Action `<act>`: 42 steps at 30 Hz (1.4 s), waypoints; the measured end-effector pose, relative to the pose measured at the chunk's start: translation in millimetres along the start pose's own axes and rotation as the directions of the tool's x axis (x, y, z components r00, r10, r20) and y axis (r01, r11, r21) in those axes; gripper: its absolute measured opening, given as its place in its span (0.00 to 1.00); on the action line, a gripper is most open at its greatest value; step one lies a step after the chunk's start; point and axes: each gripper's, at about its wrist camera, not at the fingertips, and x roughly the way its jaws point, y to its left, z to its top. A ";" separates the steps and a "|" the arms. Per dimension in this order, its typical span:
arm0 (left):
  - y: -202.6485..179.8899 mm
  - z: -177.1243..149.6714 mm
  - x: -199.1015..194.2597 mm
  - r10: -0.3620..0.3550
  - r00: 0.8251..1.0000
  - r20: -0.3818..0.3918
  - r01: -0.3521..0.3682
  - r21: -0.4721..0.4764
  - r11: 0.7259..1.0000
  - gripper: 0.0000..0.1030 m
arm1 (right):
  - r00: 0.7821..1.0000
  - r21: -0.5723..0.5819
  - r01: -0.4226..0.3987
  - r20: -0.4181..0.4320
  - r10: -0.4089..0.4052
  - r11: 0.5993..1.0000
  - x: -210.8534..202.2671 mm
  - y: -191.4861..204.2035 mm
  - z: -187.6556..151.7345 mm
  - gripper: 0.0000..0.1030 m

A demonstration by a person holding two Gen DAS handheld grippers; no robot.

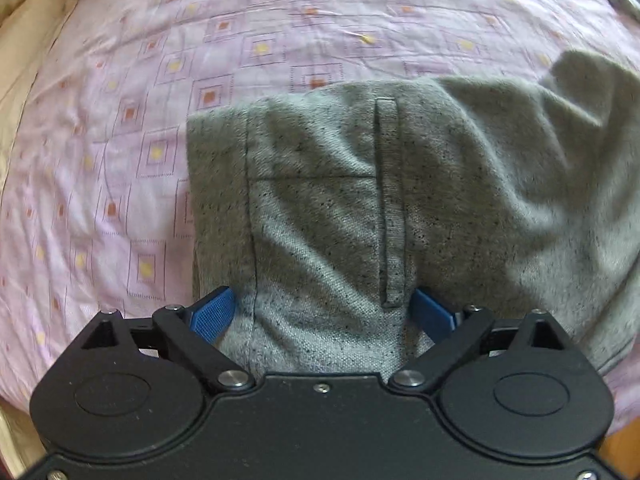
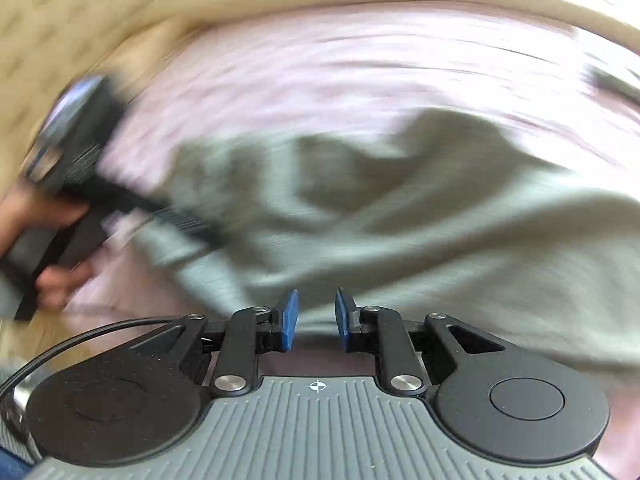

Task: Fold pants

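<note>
Grey speckled pants [image 1: 440,200] lie rumpled on a pink patterned bedsheet [image 1: 200,40], waistband end nearest, a belt loop [image 1: 390,200] running up the middle. My left gripper [image 1: 323,312] points down onto them with its jaws wide open; cloth bulges up between the blue pads [image 1: 212,312], which do not pinch it. The right wrist view is heavily blurred. There my right gripper [image 2: 316,318] hovers at the near edge of the pants [image 2: 400,220], its pads a small gap apart with nothing caught between them. The left gripper [image 2: 80,184] shows at far left, held by a hand [image 2: 52,216].
A beige blanket or bed border [image 1: 24,60] runs along the left and far side of the sheet. Wooden floor [image 1: 624,448] shows past the bed's near right corner. A black cable [image 2: 80,336] trails from the right gripper's body.
</note>
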 end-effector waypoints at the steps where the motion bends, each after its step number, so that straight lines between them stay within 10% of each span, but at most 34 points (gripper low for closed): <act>1: -1.2 0.2 -2.6 0.005 1.000 0.004 -0.005 -0.007 1.000 0.92 | 0.999 0.069 0.048 0.018 -0.049 0.996 -7.0 -22.0 0.2 0.20; 6: -14.4 -2.4 -26.2 0.026 0.998 0.061 -0.022 -0.071 0.997 0.86 | 0.973 0.406 0.188 0.051 -0.227 0.895 -37.6 -139.7 -11.7 0.40; 13: -46.0 -1.3 -30.6 0.017 0.999 0.046 -0.008 -0.186 0.983 0.86 | 0.939 0.666 0.253 0.004 -0.343 0.702 -64.5 -259.6 -37.9 0.39; 19: -71.9 -4.3 8.2 0.136 0.990 -0.040 -0.139 -0.064 0.988 1.00 | 0.925 0.705 0.258 0.018 -0.380 0.660 -69.5 -312.5 -44.2 0.38; 36: -67.2 -0.1 16.2 0.099 0.994 -0.051 -0.103 -0.097 0.990 1.00 | 0.938 0.778 0.241 -0.033 -0.346 0.581 -51.7 -343.6 -37.3 0.32; 39: -68.3 -2.5 14.9 0.095 0.995 -0.040 -0.098 -0.097 0.990 1.00 | 0.951 0.782 0.200 -0.010 -0.310 0.590 -47.9 -344.4 -36.7 0.06; 42: -66.3 -5.6 13.5 0.086 0.996 -0.031 -0.089 -0.098 0.991 1.00 | 0.948 0.771 0.186 0.020 -0.316 0.609 -53.5 -340.9 -33.0 0.03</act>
